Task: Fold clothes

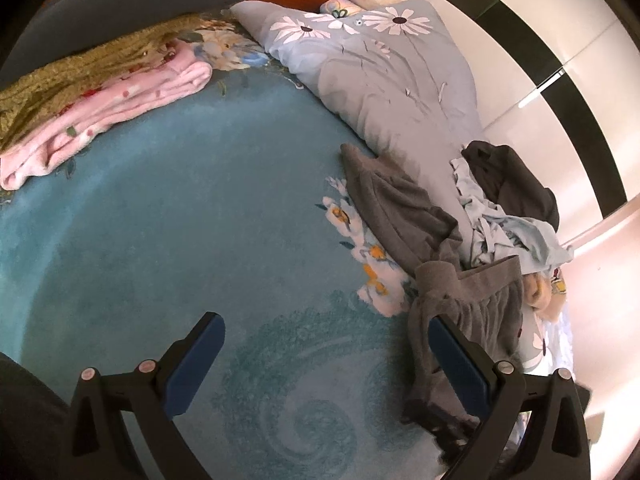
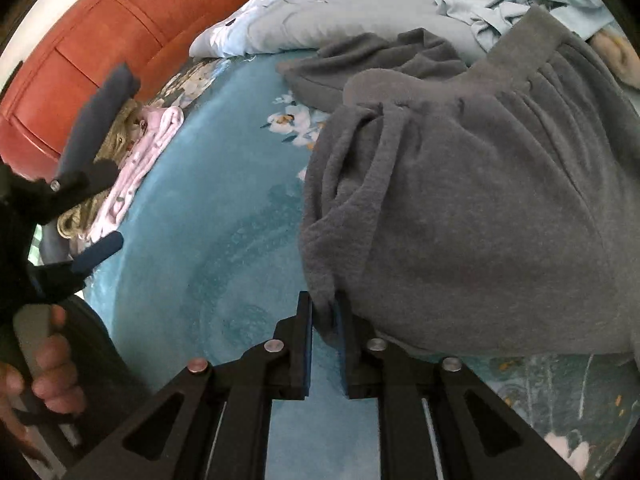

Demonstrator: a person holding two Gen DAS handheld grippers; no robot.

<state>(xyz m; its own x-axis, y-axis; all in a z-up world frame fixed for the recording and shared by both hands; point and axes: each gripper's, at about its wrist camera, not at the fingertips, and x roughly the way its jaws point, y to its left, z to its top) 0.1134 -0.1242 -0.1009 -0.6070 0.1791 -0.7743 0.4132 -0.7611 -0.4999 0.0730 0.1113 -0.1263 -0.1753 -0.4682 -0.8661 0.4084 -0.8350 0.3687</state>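
My right gripper (image 2: 325, 312) is pinched narrow on an edge of the grey fleece trousers (image 2: 460, 208), the fabric caught between both blue pads. The trousers hang and bunch up from that pinch, the gathered waistband (image 2: 532, 68) towards the upper right of my right wrist view, and one leg (image 2: 376, 64) trailing back across the bed.

My left gripper (image 1: 326, 364) is spread wide with nothing between its fingers, hovering over the teal bedspread (image 1: 180, 240) with its swirl and flower pattern. In the left wrist view the same grey trousers (image 1: 404, 216) lie along the right side of the bedspread, their bunched end just beside my right-hand finger (image 1: 460, 364); I cannot tell whether that finger touches the cloth.

Beyond the trousers lies a grey-blue daisy-print duvet (image 1: 372, 72), and on it a crumpled light blue garment (image 1: 504, 232) with a dark garment (image 1: 508, 180) against it. At the far left is a folded stack: a pink floral blanket (image 1: 100, 116) with an olive knitted piece (image 1: 80, 76) on top. A red-brown headboard (image 2: 120, 40) runs behind the bed.

From the right wrist view I see my left gripper (image 2: 100, 168) open at the left edge, my hand (image 2: 44, 364) wrapped round its handle.
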